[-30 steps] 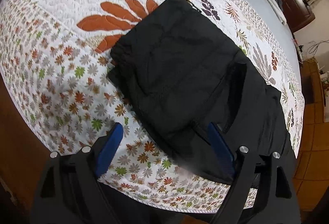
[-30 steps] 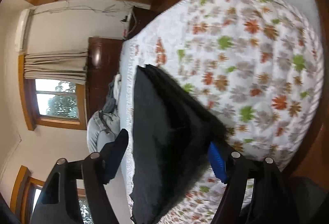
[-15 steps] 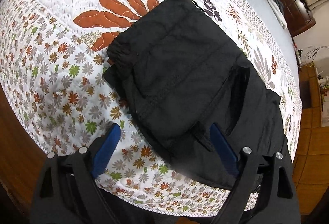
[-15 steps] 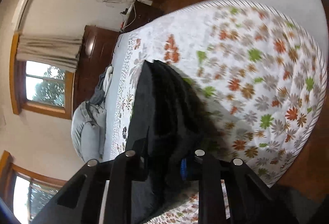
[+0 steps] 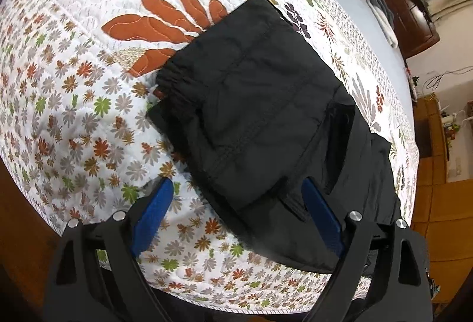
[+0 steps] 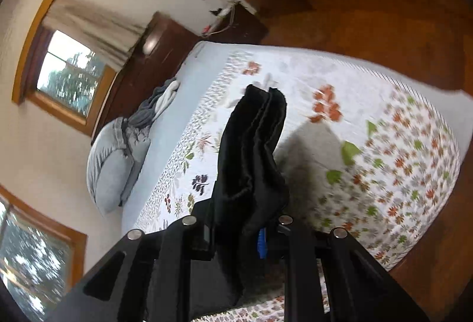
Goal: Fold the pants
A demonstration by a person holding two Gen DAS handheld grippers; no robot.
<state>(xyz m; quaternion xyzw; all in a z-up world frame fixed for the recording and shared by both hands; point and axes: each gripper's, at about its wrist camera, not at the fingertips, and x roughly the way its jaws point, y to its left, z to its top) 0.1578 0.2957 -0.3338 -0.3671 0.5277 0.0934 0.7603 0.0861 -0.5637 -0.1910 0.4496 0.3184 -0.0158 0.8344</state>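
Note:
The black pants (image 5: 260, 127) lie folded on the floral quilt (image 5: 74, 115) near the bed's front edge. My left gripper (image 5: 236, 203) is open, its blue pads on either side of the pants' near edge, just above the cloth. My right gripper (image 6: 236, 233) is shut on the black pants (image 6: 251, 150) and holds that end lifted off the quilt (image 6: 384, 159), the cloth standing up between the jaws.
Grey pillows (image 6: 115, 162) and loose clothes (image 6: 159, 103) lie at the head of the bed by a dark wooden headboard. A wooden floor (image 6: 384, 20) and cabinet surround the bed. The quilt's front edge (image 5: 236, 310) is close below my left gripper.
My right gripper has shut on the pants' end and raised it off the quilt. My left gripper has moved slightly nearer the folded pants and stays open.

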